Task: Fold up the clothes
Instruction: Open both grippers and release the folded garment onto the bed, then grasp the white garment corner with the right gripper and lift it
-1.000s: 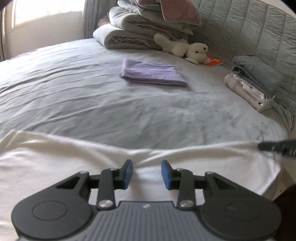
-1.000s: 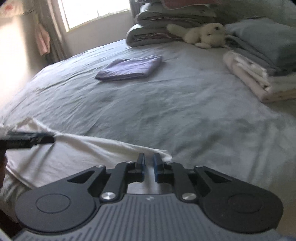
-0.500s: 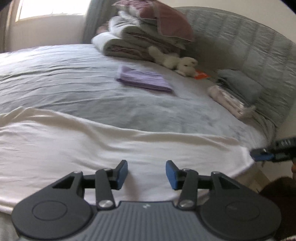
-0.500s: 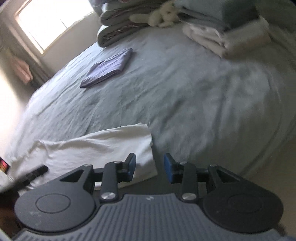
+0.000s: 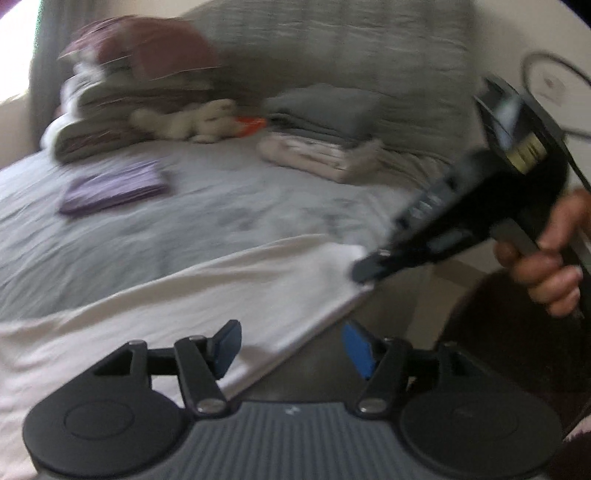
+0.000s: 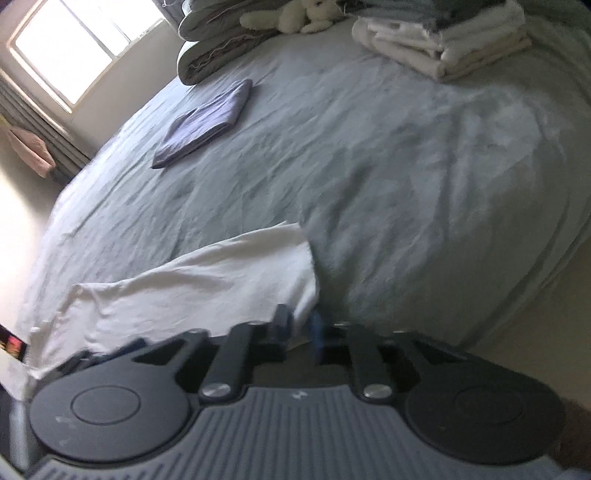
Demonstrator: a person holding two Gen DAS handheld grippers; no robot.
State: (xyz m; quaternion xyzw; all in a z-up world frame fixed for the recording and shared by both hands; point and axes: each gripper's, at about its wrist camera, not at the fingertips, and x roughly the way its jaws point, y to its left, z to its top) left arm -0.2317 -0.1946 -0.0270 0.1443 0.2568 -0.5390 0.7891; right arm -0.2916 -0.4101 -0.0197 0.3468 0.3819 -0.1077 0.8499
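Note:
A white garment (image 5: 177, 295) lies spread along the near edge of the grey bed (image 5: 221, 221). My left gripper (image 5: 291, 349) hovers open over the garment's near hem, left finger above the cloth, right finger past the edge; nothing is between them. In the left wrist view a hand (image 5: 546, 258) holds the right gripper (image 5: 365, 269), whose tips meet the garment's right corner. The right wrist view shows that gripper (image 6: 300, 326) with its fingers close together, pinching the corner of the white garment (image 6: 207, 288). The left wrist view is blurred by motion.
A folded purple cloth (image 6: 207, 122) lies mid-bed. A stack of folded towels (image 6: 443, 48), a white stuffed toy (image 6: 295, 14) and piled bedding (image 5: 110, 110) sit along the padded headboard. The bed's edge and floor (image 6: 535, 314) are to the right. A window (image 6: 74, 48) is at far left.
The right gripper, open half a second ago, has shut on the garment's right corner. The left gripper has swung to the right and its fingers stand wider apart.

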